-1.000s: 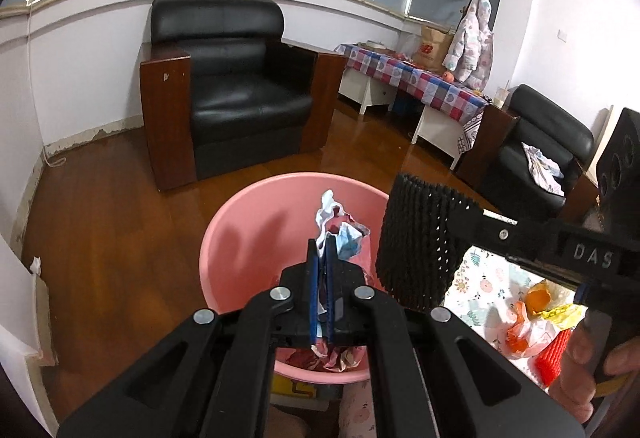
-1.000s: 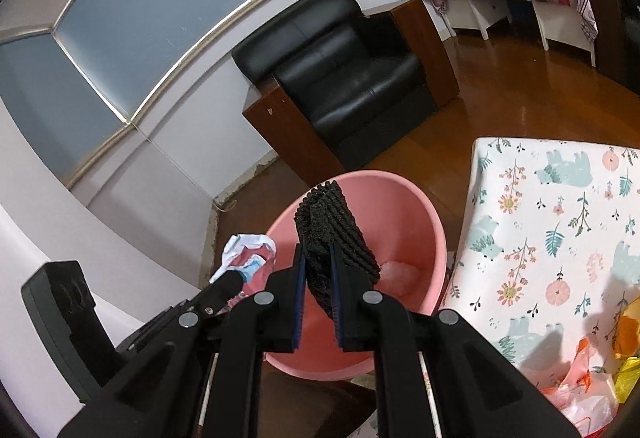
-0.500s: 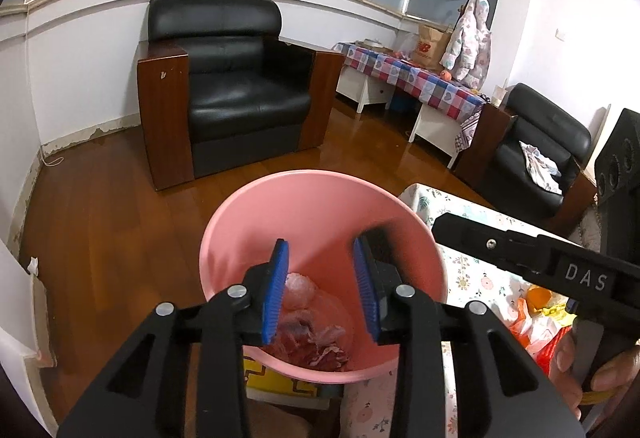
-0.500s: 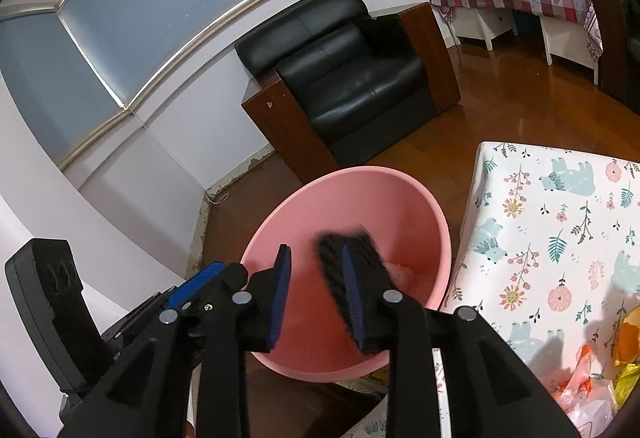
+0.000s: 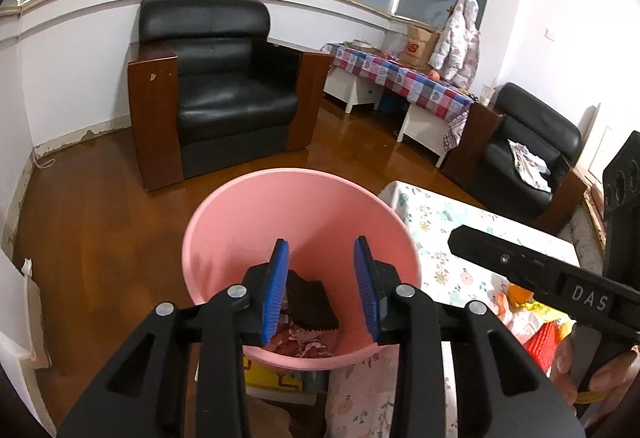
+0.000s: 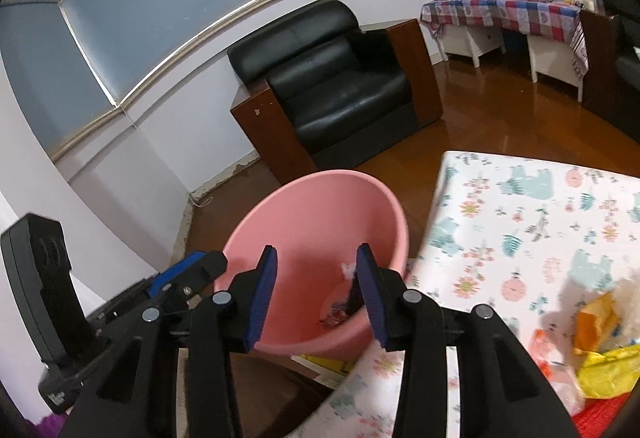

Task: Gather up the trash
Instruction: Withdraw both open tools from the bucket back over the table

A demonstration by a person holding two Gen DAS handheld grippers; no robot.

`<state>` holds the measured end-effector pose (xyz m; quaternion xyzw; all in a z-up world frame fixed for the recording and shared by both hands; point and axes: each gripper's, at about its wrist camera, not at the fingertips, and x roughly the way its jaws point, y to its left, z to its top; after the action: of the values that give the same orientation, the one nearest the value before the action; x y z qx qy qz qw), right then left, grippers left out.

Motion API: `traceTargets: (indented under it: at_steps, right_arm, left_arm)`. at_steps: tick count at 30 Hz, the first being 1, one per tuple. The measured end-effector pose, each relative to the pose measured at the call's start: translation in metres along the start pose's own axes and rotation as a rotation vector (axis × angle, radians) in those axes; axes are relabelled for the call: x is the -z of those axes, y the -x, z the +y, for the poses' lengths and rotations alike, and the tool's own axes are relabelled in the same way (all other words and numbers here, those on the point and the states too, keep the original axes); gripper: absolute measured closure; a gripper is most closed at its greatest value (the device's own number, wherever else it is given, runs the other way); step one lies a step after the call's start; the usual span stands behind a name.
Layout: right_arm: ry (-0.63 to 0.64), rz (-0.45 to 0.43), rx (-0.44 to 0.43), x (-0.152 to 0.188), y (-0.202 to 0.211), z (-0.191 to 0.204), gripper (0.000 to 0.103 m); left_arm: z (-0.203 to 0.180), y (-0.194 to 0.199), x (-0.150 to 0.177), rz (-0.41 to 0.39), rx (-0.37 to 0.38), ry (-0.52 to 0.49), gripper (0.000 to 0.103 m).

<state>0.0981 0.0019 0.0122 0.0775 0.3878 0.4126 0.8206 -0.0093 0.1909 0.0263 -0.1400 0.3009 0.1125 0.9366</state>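
Observation:
A pink bin [image 5: 248,222] stands on the floor beside the table; it also shows in the right wrist view [image 6: 320,209]. A black foam net [image 5: 310,300] lies inside it on crumpled wrappers [image 5: 304,346]. My left gripper [image 5: 322,288] is open and empty above the bin. My right gripper [image 6: 316,292] is open and empty over the bin's near rim. More trash, orange, yellow and red [image 6: 600,342], lies on the table at the right; it also shows in the left wrist view [image 5: 536,322].
The table has a floral cloth [image 6: 532,222]. A black armchair [image 5: 224,93] stands behind the bin on the wooden floor [image 5: 92,222]. A checked-cloth table [image 5: 400,77] and another black armchair [image 5: 528,157] stand at the far right.
Both grippers opened. The left one let go of the crumpled wrapper and the right one let go of the black foam net; both dropped into the bin.

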Motion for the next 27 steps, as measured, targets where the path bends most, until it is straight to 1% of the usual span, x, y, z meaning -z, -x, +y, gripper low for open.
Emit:
traceTargets:
  at_steps: [6,9,14,17,18,22,27]
  right_arm:
    - [0.026,-0.001,0.049,0.022,0.031,-0.013,0.062]
    - [0.040,0.007,0.083,0.037,0.050,-0.021,0.062]
    - [0.038,0.009,0.168,0.070,0.090,-0.048,0.062]
    - [0.001,0.007,0.233,0.088,0.115,-0.071,0.062]
    - [-0.010,0.007,0.242,0.093,0.120,-0.076,0.062]
    - [-0.060,-0.005,0.300,0.105,0.144,-0.100,0.062]
    - [-0.054,-0.009,0.360,0.113,0.157,-0.108,0.062]
  left_arm:
    - [-0.020,0.000,0.006,-0.001,0.013,-0.052,0.069]
    - [-0.030,0.001,0.010,0.002,0.035,-0.072,0.069]
    - [-0.049,0.003,0.017,0.010,0.082,-0.131,0.069]
    - [-0.060,0.001,0.021,0.019,0.114,-0.163,0.069]
    - [-0.066,0.001,0.023,0.024,0.130,-0.178,0.069]
    - [-0.085,-0.003,0.029,0.046,0.175,-0.227,0.069]
    - [-0.114,-0.006,0.041,0.087,0.241,-0.299,0.069]
